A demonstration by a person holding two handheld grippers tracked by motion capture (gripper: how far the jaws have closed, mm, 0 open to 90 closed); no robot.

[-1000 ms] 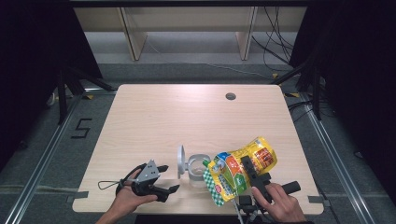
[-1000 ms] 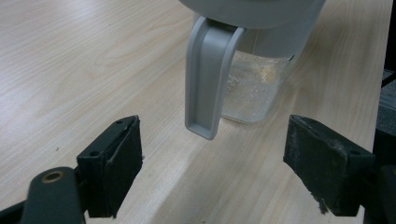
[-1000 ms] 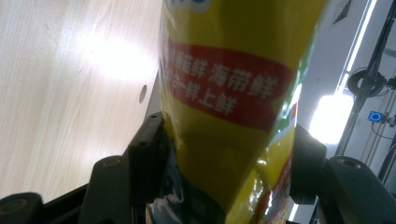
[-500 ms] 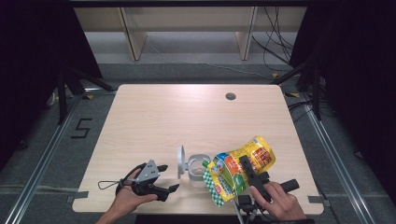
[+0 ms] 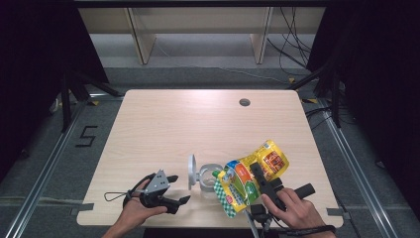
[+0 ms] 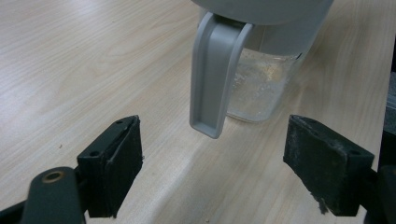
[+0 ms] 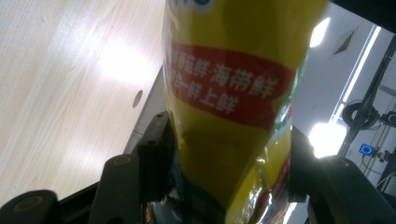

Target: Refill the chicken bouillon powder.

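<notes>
Right gripper view: jaws, just closing, pinch a glossy crinkled yellow pouch [image 7: 233,116]; left gripper [image 6: 219,172] gapes before a clear jar [image 6: 259,88].

Overhead light falls evenly on my table [image 5: 163,124], surroundings sinking into black. Glare streaks the wood in my right gripper view, where the close yellow packet [image 7: 233,93] blurs softly.

Pale wooden worktop [image 5: 173,124] on grey floor [image 5: 208,77]; wooden shelving [image 5: 198,29] behind, black curtains [image 5: 34,59] either side.
</notes>
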